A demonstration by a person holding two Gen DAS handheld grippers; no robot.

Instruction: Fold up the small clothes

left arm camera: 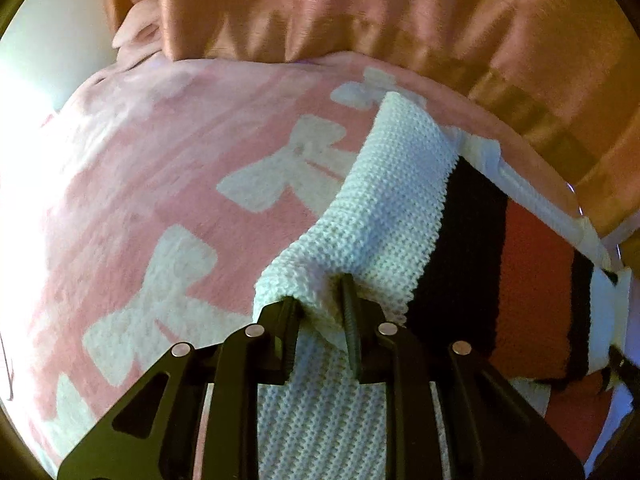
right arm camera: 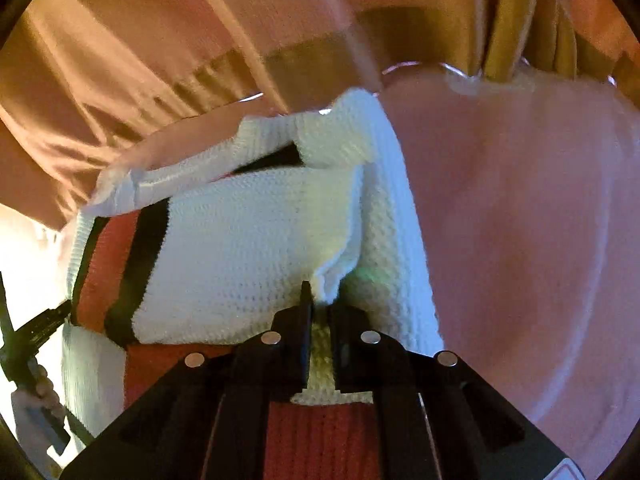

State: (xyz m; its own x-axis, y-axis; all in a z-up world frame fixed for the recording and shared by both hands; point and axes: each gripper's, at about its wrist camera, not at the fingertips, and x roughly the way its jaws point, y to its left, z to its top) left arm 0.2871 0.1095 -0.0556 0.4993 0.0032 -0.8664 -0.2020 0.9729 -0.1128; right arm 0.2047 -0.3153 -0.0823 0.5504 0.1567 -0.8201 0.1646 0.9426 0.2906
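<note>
A small knitted sweater [left arm camera: 392, 208], white with black and red stripes, lies on a pink blanket [left arm camera: 160, 160] with white bows. My left gripper [left arm camera: 320, 300] is shut on a bunched white fold of it at the near edge. In the right wrist view the same sweater [right arm camera: 248, 240] lies partly folded, white part uppermost, red and black bands at its left. My right gripper [right arm camera: 320, 304] is shut on a white fold of the knit, which shows pinched between its fingers. The left gripper [right arm camera: 44, 328] also appears at the left edge of that view.
Orange-brown curtains [left arm camera: 360, 12] hang close behind the blanket's far edge. To the right of the sweater the pink blanket [right arm camera: 520, 220] spreads plain. A hand [right arm camera: 44, 396] shows at the lower left of the right wrist view.
</note>
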